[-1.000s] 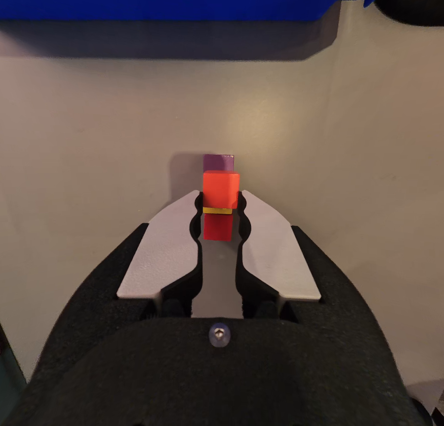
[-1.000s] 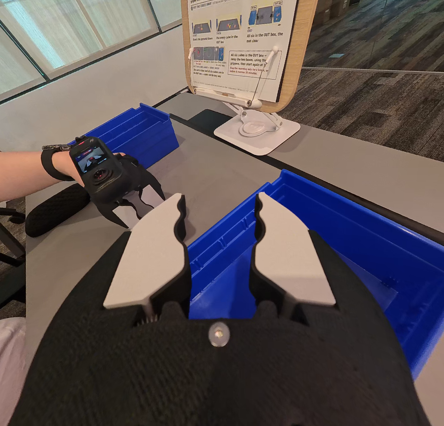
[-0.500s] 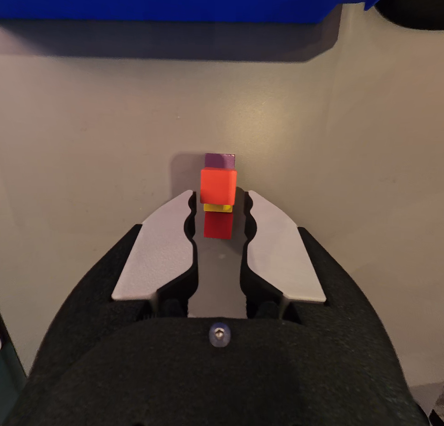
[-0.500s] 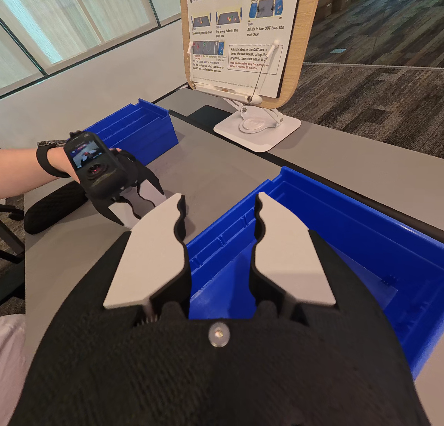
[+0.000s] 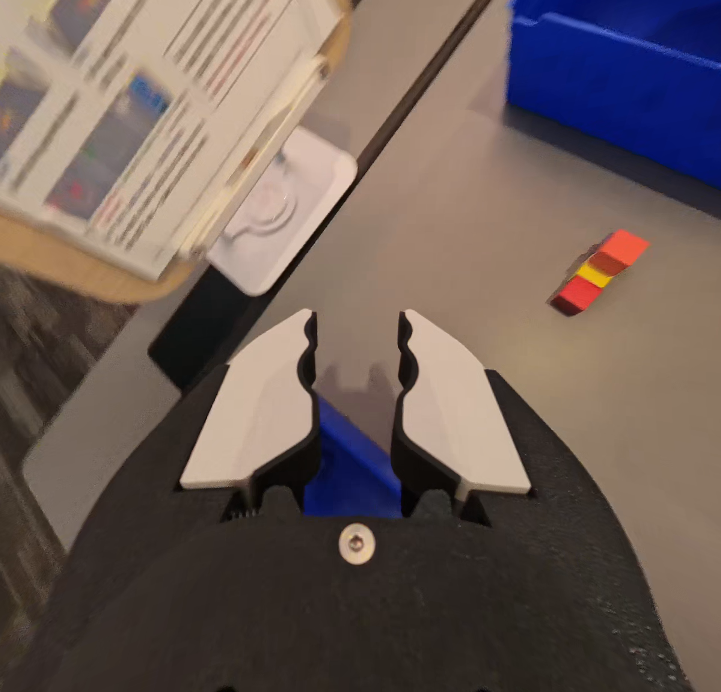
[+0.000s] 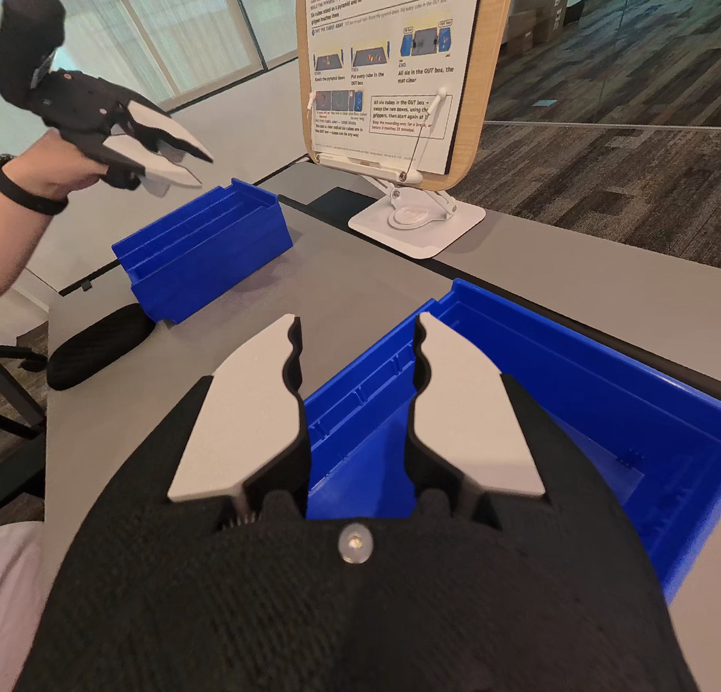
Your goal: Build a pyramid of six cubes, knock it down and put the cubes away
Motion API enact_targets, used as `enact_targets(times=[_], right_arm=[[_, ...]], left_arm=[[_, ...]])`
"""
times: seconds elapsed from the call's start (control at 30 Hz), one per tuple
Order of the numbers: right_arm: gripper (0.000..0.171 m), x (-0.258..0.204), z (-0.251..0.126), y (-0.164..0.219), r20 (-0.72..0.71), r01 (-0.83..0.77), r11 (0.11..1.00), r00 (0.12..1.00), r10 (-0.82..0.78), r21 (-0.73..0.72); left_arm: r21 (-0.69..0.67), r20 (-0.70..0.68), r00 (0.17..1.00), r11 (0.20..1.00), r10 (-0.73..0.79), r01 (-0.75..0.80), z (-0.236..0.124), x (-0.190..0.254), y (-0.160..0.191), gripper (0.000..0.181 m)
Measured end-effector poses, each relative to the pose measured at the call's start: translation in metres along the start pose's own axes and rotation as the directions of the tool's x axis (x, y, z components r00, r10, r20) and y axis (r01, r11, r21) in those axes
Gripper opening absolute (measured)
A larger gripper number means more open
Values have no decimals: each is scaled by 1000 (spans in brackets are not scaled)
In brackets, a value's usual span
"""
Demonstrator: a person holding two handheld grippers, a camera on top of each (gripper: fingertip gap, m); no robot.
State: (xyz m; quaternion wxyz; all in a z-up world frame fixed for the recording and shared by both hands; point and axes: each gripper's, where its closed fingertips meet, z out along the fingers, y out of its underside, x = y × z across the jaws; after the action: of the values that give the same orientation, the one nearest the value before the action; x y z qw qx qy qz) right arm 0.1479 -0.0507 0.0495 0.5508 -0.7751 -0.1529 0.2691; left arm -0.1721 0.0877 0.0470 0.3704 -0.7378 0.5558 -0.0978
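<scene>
In the left wrist view an orange cube sits on top of a short row of cubes on the grey table. A yellow cube and a red cube show in front of it. My left gripper is open and empty, raised well above the table and to the left of the cubes. It also shows in the right wrist view, held high by a hand. My right gripper is open and empty over the near blue bin. No cubes show in the right wrist view.
A second blue bin stands at the left of the table, below my left gripper. An instruction board on a white stand is at the back. A black padded armrest lies at the table's left edge. The grippers' ends are close to 35 cm from one another. My right gripper's tips are some 20 cm from the orange cube.
My left gripper opened and let go of the orange cube on the row, then rose and swung away left over the other bin. My right gripper stayed open over its bin.
</scene>
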Motion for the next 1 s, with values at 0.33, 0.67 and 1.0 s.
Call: enact_targets(times=[0.33,0.67,1.0], right_arm=[[56,7,-2,-2,-8,-29,999,1000,29,27],[56,2,12,6,-7,1,999,1000,-1,-37],[56,8,15,14,-24,-6,997,1000,4,-79]], left_arm=[[-298,42,985,939,-169,174,1,-48,153,42],[-418,-74,960,866,271,-276,47,-45,208,45],[-430,-148,965,864,218,-261,74,-52,227,45]])
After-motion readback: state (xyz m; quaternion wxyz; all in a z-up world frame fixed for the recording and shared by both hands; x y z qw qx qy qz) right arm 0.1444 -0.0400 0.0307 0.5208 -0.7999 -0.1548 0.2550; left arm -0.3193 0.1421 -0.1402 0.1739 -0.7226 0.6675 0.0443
